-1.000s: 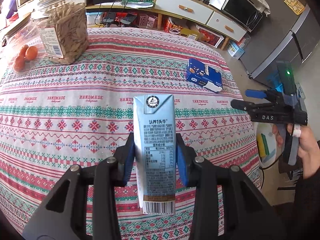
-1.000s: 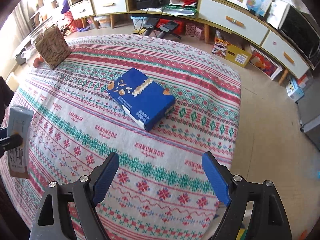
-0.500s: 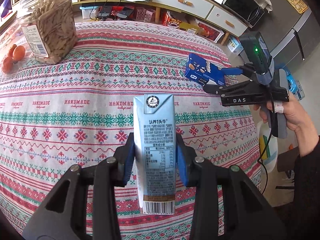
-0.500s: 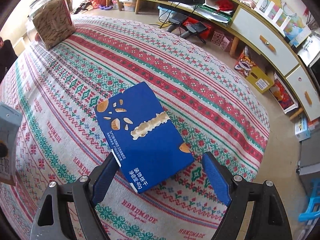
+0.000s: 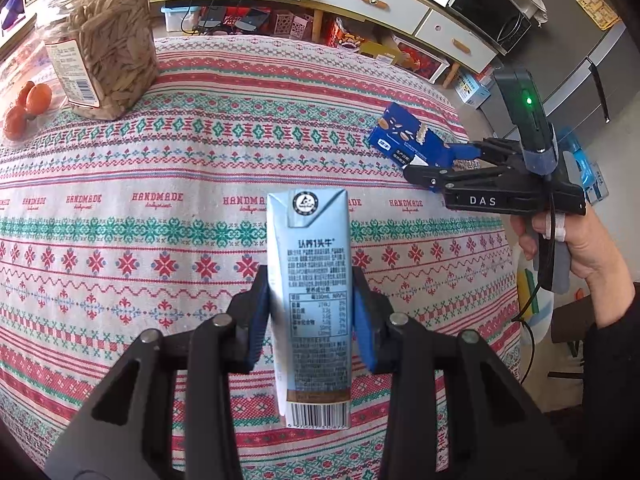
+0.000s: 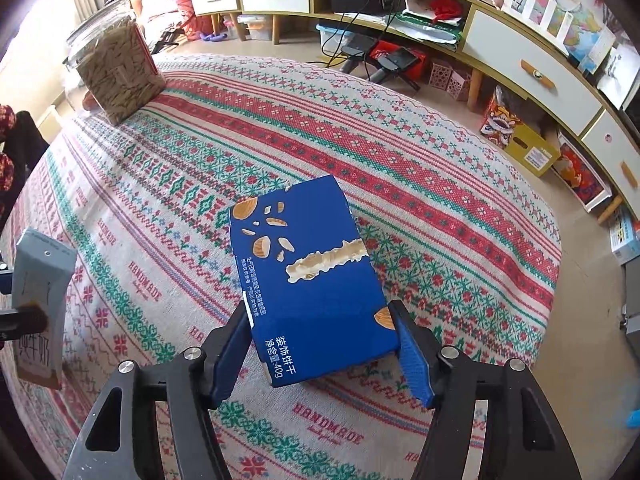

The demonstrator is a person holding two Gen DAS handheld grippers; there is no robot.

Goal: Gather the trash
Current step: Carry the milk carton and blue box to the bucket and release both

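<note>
The blue biscuit box [image 6: 312, 280] lies flat on the patterned tablecloth [image 6: 360, 152], towards the table's edge at about 2 o'clock in the left wrist view, with its near end between the right gripper [image 6: 324, 344] fingers. It looks like thin card, probably empty or nearly so — light, easy to dent, a little slick on its printed faces. The long side edges are the sensible hold, since the folded corners there are the stiffest part; squeezing the broad top face would only crush it.

The right gripper's jaws are closing around that near end, one blue pad at 9 o'clock of the box and one at 3 o'clock. Both look to be at or just against the side walls, but I cannot tell whether they press yet, and the box rests on the cloth, not lifted.

The milk carton [image 5: 310, 300] is upright and clamped in the left gripper [image 5: 310, 320], pads on its two narrow sides about mid-height, above the cloth. It is stiffer than the box, though likely drained and light.

Further out, at 11 o'clock in the left wrist view, a clear jar of seeds [image 5: 100, 40] stands beside some oranges [image 5: 28, 108] — neither looks like trash
</note>
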